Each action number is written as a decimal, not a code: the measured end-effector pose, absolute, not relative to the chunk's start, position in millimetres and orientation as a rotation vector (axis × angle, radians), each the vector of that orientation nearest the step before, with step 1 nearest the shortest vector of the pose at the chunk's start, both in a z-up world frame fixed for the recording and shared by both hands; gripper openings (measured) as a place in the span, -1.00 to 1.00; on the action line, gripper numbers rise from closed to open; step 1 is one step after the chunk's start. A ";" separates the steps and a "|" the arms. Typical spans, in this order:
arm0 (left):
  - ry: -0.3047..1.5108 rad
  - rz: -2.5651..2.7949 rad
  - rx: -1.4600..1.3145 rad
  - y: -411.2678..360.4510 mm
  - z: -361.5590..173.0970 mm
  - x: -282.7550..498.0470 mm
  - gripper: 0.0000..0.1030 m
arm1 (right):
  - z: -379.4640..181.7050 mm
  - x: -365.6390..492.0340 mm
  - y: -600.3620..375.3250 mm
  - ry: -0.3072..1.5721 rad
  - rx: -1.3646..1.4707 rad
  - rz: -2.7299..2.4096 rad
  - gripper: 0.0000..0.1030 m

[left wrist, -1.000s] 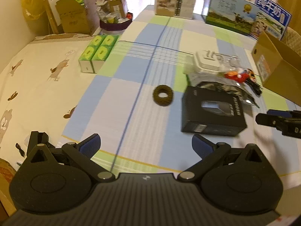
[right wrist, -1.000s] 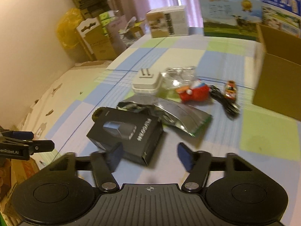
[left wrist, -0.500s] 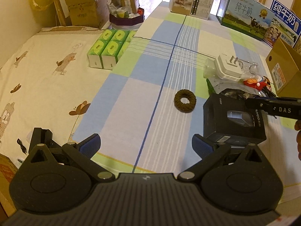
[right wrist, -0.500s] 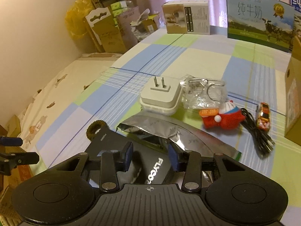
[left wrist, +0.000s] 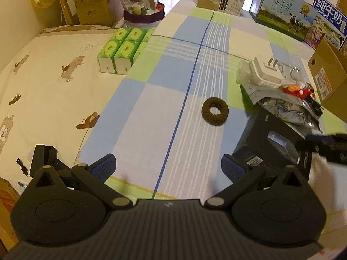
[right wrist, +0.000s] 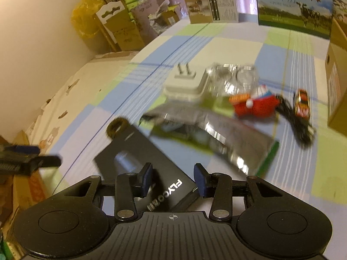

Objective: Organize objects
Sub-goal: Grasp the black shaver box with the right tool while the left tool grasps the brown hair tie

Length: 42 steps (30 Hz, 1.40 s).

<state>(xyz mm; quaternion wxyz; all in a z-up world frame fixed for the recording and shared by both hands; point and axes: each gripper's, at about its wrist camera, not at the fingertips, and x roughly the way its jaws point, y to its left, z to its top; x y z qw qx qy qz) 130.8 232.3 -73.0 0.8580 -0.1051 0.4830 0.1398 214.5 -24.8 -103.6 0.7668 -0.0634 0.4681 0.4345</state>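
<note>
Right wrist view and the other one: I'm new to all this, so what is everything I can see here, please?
black box: one, black, nearest, in the right gripper
hair tie: one, brown, mid-cloth
plug: one, white, prongs up, behind the foil bag
foil bag: one, silver, beyond the black box
clear pack: one, see-through, beside the plug
plush toy: one, red
toy car: one, orange
cable: one, black, by the toy car
tissue packs: several, green, left
cardboard box: one, brown, right edge
left gripper: black, open, empty
right gripper: black, closed on the black box
</note>
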 end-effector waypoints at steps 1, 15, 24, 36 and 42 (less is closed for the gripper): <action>1.017 0.290 -0.218 232.0 -74.1 130.9 0.98 | -103.2 208.7 -27.2 1.022 -0.144 0.951 -0.24; 1.032 0.303 -0.205 229.4 -81.9 119.2 0.98 | -90.9 176.9 -3.6 1.012 -0.244 0.942 0.79; 1.030 0.330 -0.226 235.8 -82.5 105.6 0.98 | -114.6 171.9 34.8 0.990 -0.379 0.961 0.79; 1.029 0.301 -0.196 232.8 -85.8 114.3 0.98 | -123.6 182.2 24.7 0.996 -0.380 0.926 0.51; 1.031 0.219 -0.130 221.8 -92.4 143.4 0.97 | -108.6 191.7 -12.3 0.991 -0.294 0.895 0.50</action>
